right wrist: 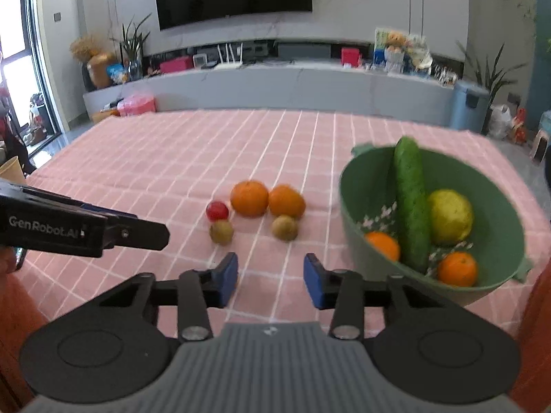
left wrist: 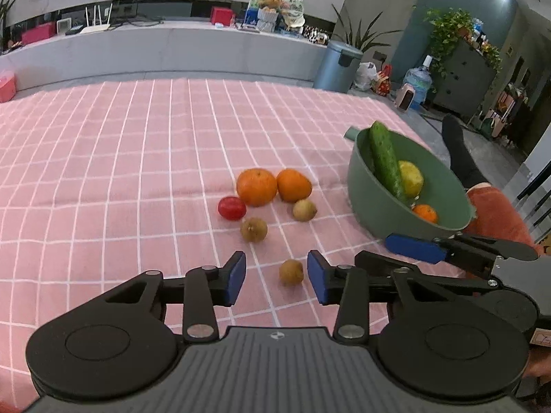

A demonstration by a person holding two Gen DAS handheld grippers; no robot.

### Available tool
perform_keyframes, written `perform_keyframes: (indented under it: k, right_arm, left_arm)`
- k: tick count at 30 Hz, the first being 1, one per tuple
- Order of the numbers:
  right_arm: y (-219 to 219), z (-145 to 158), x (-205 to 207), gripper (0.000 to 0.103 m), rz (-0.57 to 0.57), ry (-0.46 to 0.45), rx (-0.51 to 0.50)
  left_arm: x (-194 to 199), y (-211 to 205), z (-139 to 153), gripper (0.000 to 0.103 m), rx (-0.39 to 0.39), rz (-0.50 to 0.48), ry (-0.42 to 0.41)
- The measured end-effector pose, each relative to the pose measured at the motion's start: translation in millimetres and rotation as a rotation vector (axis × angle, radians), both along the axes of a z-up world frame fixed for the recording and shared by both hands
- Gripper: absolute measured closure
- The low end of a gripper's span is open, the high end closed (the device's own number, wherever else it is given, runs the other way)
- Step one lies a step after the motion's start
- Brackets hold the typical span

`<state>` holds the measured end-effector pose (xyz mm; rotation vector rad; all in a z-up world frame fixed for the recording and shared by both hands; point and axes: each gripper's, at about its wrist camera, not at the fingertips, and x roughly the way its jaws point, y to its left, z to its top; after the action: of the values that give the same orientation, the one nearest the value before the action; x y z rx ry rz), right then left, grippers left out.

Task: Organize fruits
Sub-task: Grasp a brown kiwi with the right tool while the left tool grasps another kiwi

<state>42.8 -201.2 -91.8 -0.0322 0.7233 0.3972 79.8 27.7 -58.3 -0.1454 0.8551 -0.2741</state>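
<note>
Left gripper point(left wrist: 276, 277) angles down over the pink checked table point(left wrist: 103, 172), jaws apart around one small brown fruit point(left wrist: 291, 272), not touching; right gripper point(right wrist: 270, 280) angles down likewise, jaws apart, empty; mid-frame lie two oranges point(left wrist: 256, 187), one red fruit point(left wrist: 231, 208), two more brown fruits point(left wrist: 253, 229); right, a green bowl point(right wrist: 358, 206) holds one cucumber point(right wrist: 411, 206), one yellow fruit point(right wrist: 450, 216), two oranges.

oranges on the cloth: two point(left wrist: 256, 187) point(left wrist: 293, 185)
oranges in the bowl: two point(right wrist: 383, 245) point(right wrist: 457, 268)
small brown fruits: three point(left wrist: 253, 229) point(left wrist: 304, 210) point(left wrist: 291, 272)
red fruit: one point(left wrist: 231, 208)
cucumber: one point(right wrist: 409, 206)
yellow fruit: one point(right wrist: 449, 216)
green bowl: one point(right wrist: 347, 206)
grippers: two point(left wrist: 276, 277) point(right wrist: 270, 280)
</note>
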Motion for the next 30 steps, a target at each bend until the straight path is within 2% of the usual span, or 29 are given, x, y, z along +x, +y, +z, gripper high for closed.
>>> perform_keyframes:
  k: [3, 8, 11, 21, 23, 30]
  right_arm:
    - [2.0, -6.8, 7.2, 0.072, 0.027, 0.032, 0.024]
    - [14.5, -20.0, 15.9, 0.073, 0.075, 0.06, 0.042]
    - [21.9, -27.2, 21.8, 0.077, 0.096, 0.077, 0.03]
    - [33.0, -40.2, 34.6, 0.077, 0.117, 0.131, 0.021]
    - [35.6, -42.2, 36.4, 0.083, 0.124, 0.14, 0.016]
    - [33.5, -38.5, 38.0, 0.083, 0.108, 0.106, -0.008]
  left_arm:
    - [4.0, 2.4, -7.5, 0.06, 0.005, 0.017, 0.018]
    - [7.2, 12.4, -21.6, 0.061, 0.014, 0.066, 0.036]
    - [9.3, 17.0, -28.5, 0.061, 0.002, 0.065, 0.048]
    - [16.6, 18.8, -33.0, 0.061, -0.004, 0.047, 0.056]
    - [18.6, 17.7, -33.5, 0.061, -0.003, 0.04, 0.059]
    - [28.1, 10.6, -36.5, 0.061, 0.017, 0.021, 0.057]
